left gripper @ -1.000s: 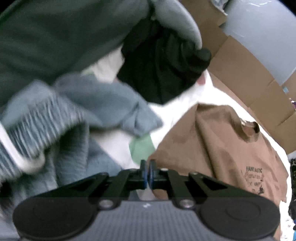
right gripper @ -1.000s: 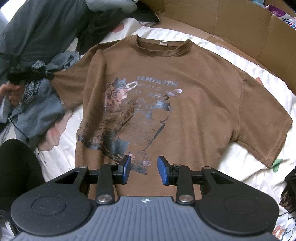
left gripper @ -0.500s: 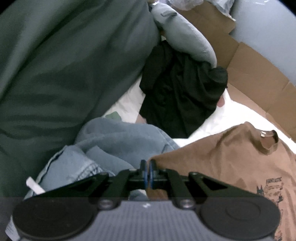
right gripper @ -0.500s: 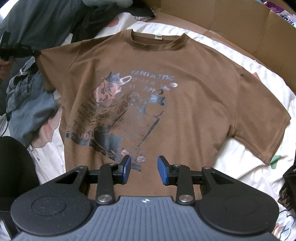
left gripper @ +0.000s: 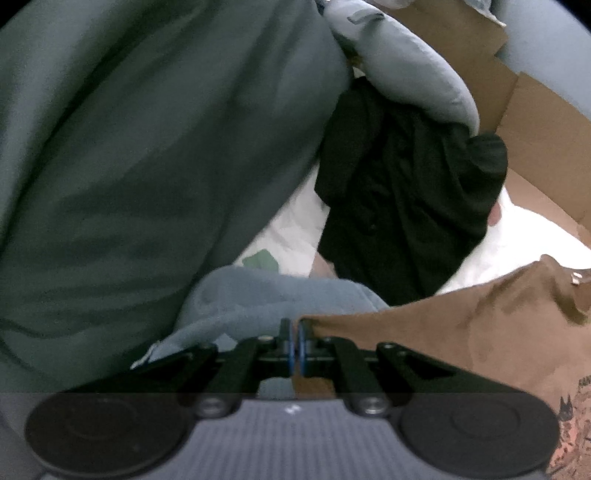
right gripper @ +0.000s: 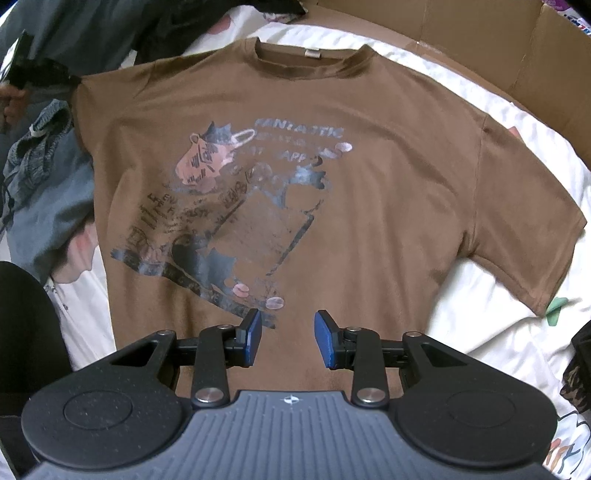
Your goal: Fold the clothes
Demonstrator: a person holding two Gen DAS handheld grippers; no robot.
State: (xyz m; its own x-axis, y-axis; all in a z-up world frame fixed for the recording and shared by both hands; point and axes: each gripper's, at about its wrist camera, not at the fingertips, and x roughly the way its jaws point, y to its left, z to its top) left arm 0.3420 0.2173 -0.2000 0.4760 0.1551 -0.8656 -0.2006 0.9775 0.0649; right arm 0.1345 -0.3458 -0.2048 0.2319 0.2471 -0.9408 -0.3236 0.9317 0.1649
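Left gripper [left gripper: 294, 345] pinching brown T-shirt [right gripper: 332, 177] sleeve (right gripper [right gripper: 288, 338] agape).

T-shirt [right gripper: 369, 177] spread flat on bed [right gripper: 509, 295], collar toward cardboard wall [right gripper: 443, 22] | heap of clothes [right gripper: 40, 184] left of T-shirt | left hand-held gripper [left gripper: 294, 349] at left sleeve tip | right hand-held gripper [right gripper: 288, 338] over hem

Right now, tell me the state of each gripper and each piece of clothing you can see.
left gripper: shut on the brown T-shirt's sleeve edge
right gripper: open, holding nothing
brown T-shirt: spread flat, print up, unfolded
denim garment: crumpled, beside the shirt
black garment: bunched in a heap
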